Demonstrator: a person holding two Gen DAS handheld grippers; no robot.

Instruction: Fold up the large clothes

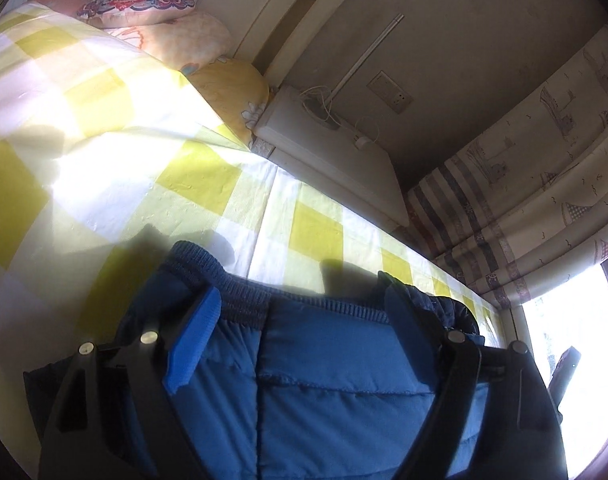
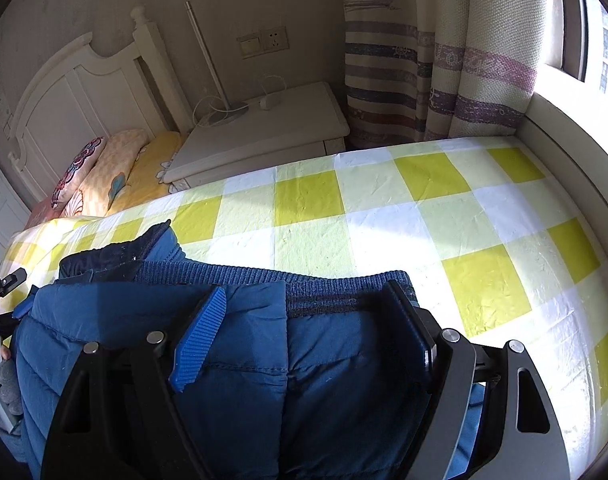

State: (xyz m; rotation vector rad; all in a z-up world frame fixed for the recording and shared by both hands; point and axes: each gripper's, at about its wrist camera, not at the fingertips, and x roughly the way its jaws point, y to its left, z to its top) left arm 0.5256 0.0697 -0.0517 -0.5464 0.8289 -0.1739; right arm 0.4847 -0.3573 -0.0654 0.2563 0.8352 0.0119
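Observation:
A blue quilted puffer jacket lies on the yellow and white checked bed sheet, its ribbed knit hem at the far edge. My left gripper straddles it near the hem. The blue pad rests on the fabric, and the quilting lies flat between the wide jaws. In the right wrist view the jacket lies on the sheet. My right gripper stands over its right end, jaws wide, with its right finger at the jacket's edge. The cloth there is not bunched.
Patterned pillows lie against a white headboard. A white nightstand with a lamp and cables stands beside the bed, next to striped curtains and a bright window. A hand shows at the left edge.

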